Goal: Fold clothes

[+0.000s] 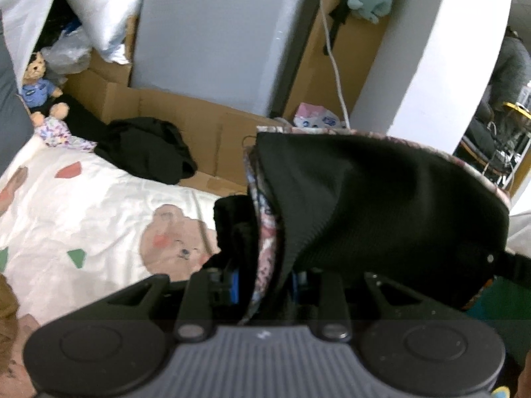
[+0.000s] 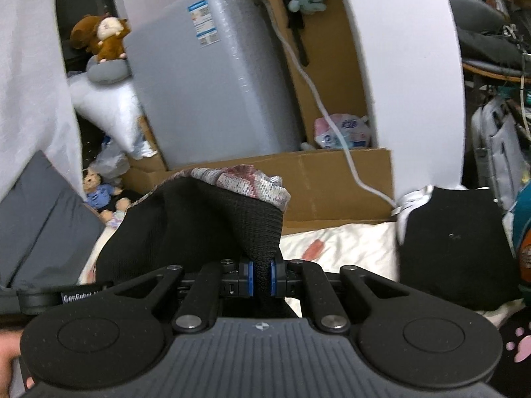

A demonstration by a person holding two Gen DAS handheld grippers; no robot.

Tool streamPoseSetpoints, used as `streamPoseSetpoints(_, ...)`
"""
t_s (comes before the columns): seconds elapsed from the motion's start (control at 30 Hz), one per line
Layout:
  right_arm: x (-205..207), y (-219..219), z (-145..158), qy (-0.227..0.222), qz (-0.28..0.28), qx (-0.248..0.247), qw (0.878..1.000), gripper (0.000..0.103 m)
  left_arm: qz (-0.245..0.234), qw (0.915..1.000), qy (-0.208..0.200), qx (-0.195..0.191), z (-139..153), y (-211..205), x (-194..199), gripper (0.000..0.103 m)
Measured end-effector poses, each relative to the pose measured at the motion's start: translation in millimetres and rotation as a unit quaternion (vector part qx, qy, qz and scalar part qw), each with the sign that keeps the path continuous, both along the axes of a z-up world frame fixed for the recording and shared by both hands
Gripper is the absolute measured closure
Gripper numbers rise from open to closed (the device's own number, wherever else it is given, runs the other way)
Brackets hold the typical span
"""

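Right gripper (image 2: pixel 261 279), strap lettered "GenRobot", clamped on black knit garment (image 2: pixel 186 229) with patterned lining; left gripper (image 1: pixel 265 285) pinching the same garment (image 1: pixel 381 199), lifted above bear-print bedsheet (image 1: pixel 83 205); beyond, grey wrapped box (image 2: pixel 215 83), label unreadable.

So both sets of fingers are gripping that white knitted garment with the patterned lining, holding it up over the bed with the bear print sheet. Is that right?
Not quite: the garment is black, not white. The right wrist view shows black knit pinched between the right fingers, with the patterned lining on top. The left gripper also holds it over the bear print sheet.
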State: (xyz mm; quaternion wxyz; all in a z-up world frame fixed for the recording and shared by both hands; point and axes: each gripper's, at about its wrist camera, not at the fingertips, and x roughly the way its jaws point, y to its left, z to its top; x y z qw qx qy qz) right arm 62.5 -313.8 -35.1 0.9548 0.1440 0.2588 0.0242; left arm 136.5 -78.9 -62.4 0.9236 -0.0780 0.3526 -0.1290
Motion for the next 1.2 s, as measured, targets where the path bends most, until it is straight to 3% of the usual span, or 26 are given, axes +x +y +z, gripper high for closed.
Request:
streamPoseSetpoints(0.33, -2, -66, 11, 0.001, -0.046, -0.037, 0.998, 0.094, -0.056, 0.9983, -0.012, -0.007, 0, -80, 7, 0.075)
streamPoseSetpoints(0.67, -23, -130, 42, -0.019, -0.065, -0.084, 0.994, 0.094, -0.113, 0.9927, -0.033, -0.026, 13, -144, 2, 0.075)
streamPoseSetpoints(0.97, -51, -184, 89, -0.062, -0.039, -0.103, 0.992, 0.094, -0.123, 0.9897, -0.069, -0.026, 45, -191, -15, 0.075)
streamPoseSetpoints(1.2, -62, -206, 103, -0.075, -0.037, -0.112, 0.99, 0.094, -0.122, 0.9889, -0.078, -0.033, 49, -208, -14, 0.075)
